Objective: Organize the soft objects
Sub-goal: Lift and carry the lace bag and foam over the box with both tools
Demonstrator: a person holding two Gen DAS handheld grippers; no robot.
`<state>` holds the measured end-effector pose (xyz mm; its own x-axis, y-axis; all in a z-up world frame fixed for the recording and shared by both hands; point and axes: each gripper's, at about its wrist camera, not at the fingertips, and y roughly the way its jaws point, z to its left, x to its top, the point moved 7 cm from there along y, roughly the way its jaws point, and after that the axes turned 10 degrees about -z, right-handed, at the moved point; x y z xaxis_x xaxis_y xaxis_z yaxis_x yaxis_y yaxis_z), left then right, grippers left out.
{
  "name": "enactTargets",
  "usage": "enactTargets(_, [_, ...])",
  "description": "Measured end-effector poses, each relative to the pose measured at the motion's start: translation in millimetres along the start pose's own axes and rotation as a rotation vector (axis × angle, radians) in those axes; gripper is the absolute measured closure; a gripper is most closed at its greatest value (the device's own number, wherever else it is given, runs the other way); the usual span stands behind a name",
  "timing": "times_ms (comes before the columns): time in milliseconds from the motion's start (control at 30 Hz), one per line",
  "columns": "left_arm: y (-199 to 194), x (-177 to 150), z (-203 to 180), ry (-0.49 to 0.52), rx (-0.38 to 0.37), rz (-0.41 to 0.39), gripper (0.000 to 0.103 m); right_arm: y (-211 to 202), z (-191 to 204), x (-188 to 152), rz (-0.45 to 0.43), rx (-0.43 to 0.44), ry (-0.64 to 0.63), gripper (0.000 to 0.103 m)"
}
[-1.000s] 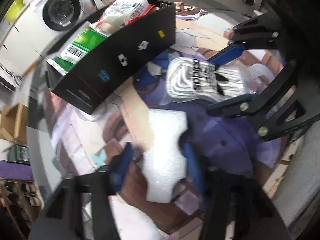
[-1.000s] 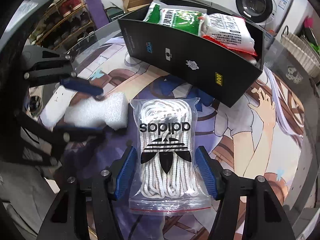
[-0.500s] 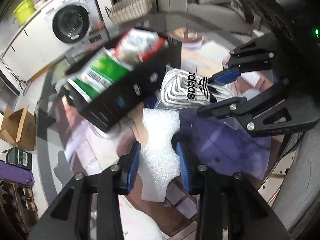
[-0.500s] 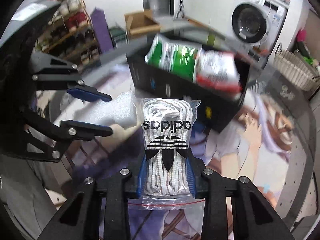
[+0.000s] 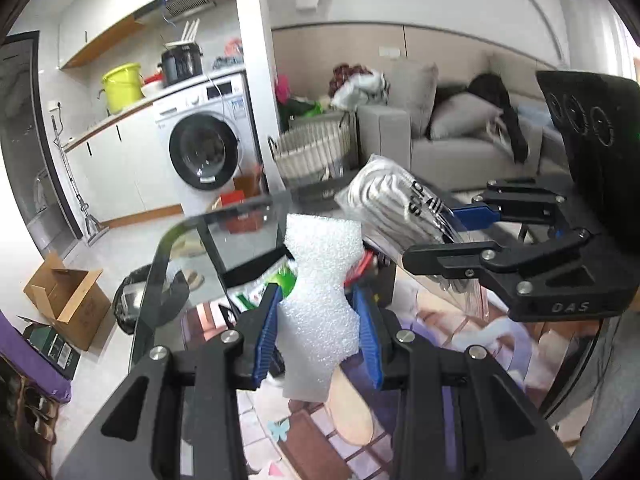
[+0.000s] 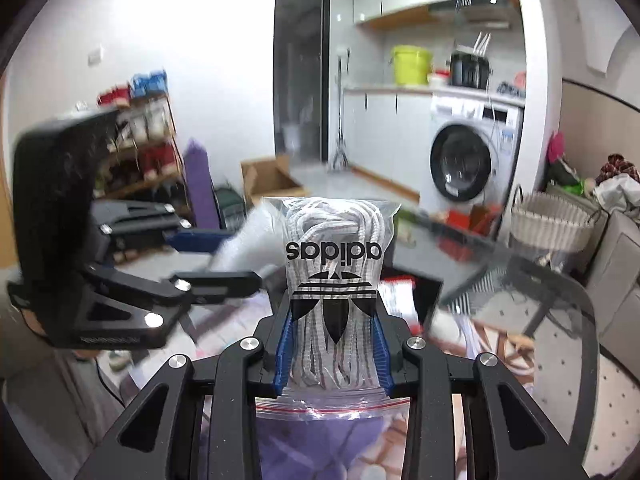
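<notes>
Both grippers have risen off the printed table mat since a second ago, each carrying its load, and the cameras now look out across the room instead of down at the table. The left gripper (image 5: 318, 332) is clamped on the white notched foam block (image 5: 320, 300), its blue pads biting the narrow waist. The right gripper (image 6: 331, 348) is clamped on the clear zip bag of white adidas laces (image 6: 334, 280), gripped low near the red seal. Both loads hang in the air above the mat, and just beyond them sits the black cardboard box (image 5: 256, 266) with green and red packets inside, mostly hidden behind the foam. The foam is squashy and held by little material, so I judge a quick swing could twist it loose. The slick bag could slide between the pads. The two grippers are close together, so lowering both into the box at once risks a knock. Farther off stands the white washing machine (image 6: 466, 164)
</notes>
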<state>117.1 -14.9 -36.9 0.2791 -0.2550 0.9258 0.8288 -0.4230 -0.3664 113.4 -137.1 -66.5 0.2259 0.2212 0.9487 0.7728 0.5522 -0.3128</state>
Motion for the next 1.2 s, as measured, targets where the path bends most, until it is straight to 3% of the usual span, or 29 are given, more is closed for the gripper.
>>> enactTargets(167, [-18,15,11,0.014,0.096,-0.145,0.067,-32,2,21,-0.191,-0.042,0.008,0.069])
enactTargets(300, [-30,20,14,0.029,0.133,-0.215,0.067,-46,4,25,-0.263,-0.061,0.021,0.069])
enactTargets(900, [-34,21,26,-0.008,0.166,-0.262,0.067,-51,11,23,-0.277,-0.031,-0.008,0.069])
enactTargets(1200, [-18,39,33,-0.055,0.193,-0.307,0.067,-31,-3,49,-0.291,-0.025,-0.007,0.069])
